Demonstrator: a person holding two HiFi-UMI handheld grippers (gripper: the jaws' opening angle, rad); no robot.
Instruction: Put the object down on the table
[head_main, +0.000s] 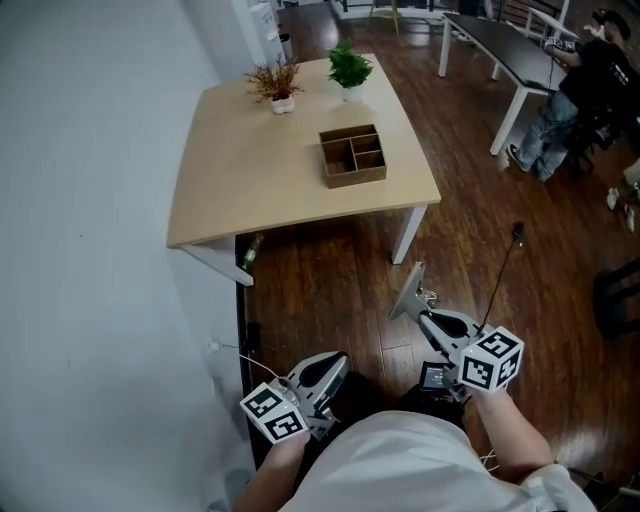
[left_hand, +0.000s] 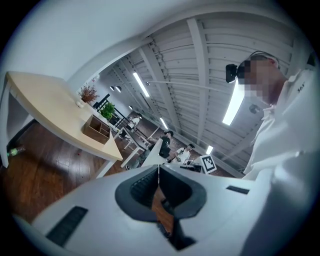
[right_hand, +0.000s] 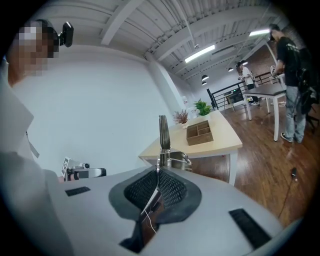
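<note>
On the pale bench (head_main: 240, 180), toward its right edge, a wooden divider box (head_main: 352, 155); split into several compartments, contents too small to make out from the head view; behind it at the far edge, a dried reddish plant (head_main: 275, 82) and a green plant (head_main: 349, 68), each in a small white pot. The right hand-held gripper (head_main: 420, 312) is held low over the wood floor (head_main: 330, 280), well apart from the bench; jaws pressed together on a flat metal tool (head_main: 409, 292), possibly a scraper, blade sticking out past the tips, a wire loop at its base; the left hand-held gripper (head_main: 342, 358) is near the person's waist, jaws closed on each other, nothing between. Each carries a marker cube (head_main: 490, 360); black-and-white square patterns on its faces.
</note>
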